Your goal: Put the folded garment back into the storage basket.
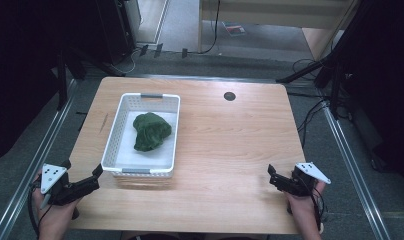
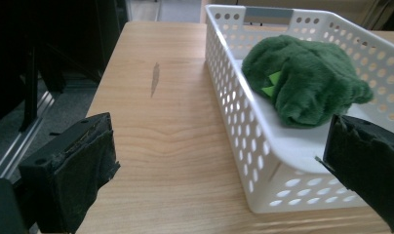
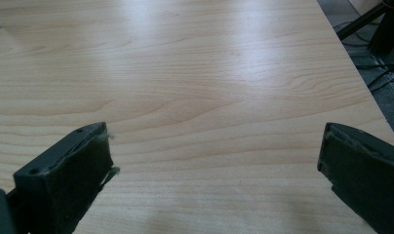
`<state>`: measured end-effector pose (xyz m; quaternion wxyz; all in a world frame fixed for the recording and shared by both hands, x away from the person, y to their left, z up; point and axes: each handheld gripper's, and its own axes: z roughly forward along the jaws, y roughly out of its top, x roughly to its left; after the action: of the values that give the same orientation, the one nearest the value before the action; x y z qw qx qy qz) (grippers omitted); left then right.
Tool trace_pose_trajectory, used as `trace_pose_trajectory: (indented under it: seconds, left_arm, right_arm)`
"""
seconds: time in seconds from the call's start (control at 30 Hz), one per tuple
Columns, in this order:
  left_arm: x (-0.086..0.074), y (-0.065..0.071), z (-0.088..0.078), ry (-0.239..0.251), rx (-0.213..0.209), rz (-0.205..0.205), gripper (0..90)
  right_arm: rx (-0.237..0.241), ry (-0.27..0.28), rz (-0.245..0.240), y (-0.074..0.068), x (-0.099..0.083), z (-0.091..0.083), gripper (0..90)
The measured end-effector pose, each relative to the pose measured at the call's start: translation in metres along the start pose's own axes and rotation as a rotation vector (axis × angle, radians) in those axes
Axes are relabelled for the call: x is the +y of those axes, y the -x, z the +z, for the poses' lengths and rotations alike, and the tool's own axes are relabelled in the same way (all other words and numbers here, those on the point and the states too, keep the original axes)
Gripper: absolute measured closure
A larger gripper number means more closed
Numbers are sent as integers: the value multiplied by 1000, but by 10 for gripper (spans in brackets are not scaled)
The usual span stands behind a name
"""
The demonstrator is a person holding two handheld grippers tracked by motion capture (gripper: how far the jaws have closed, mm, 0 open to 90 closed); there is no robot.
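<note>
Both tongs, left and right, sit spread at the worktop's near edge, a green plush in the white basket.

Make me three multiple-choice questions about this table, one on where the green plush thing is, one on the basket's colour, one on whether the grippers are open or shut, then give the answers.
1. Where does the green plush toy lie?
A. On the bare table
B. Inside the basket
C. Between the right gripper's jaws

2. What colour is the basket?
A. White
B. Blue
C. Black

3. How do the two grippers stand?
A. Both open
B. Both shut
C. Left shut on the basket

Answers:
1. B, the green plush toy rests on the floor of the basket.
2. A, its perforated walls are white.
3. A, the left gripper and the right gripper each show jaws spread wide with nothing between them.
</note>
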<state>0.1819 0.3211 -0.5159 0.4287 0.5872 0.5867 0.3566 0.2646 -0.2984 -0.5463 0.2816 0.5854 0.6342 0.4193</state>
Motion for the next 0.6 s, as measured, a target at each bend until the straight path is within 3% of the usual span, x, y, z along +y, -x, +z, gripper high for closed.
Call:
trace_pose_trajectory:
  seconds: [0.17, 0.27, 0.37, 0.47, 0.6]
  left_arm:
    - [-17, -12, 7, -31, 9, 17, 0]
    - [-25, -21, 10, -32, 18, -2, 0]
    - [-31, -30, 12, -34, 0, -28, 0]
    - [-31, -35, 11, -21, 0, -41, 0]
    - [-31, -39, 13, -47, -10, -75, 3]
  right_arm:
    - [-8, -1, 7, 0, 0, 0, 0]
    - [-14, -1, 13, 0, -1, -1, 0]
    - [-23, -7, 12, 0, 0, 0, 0]
    - [-26, -10, 8, -1, 0, 0, 0]
    - [-27, -10, 9, -1, 0, 0, 0]
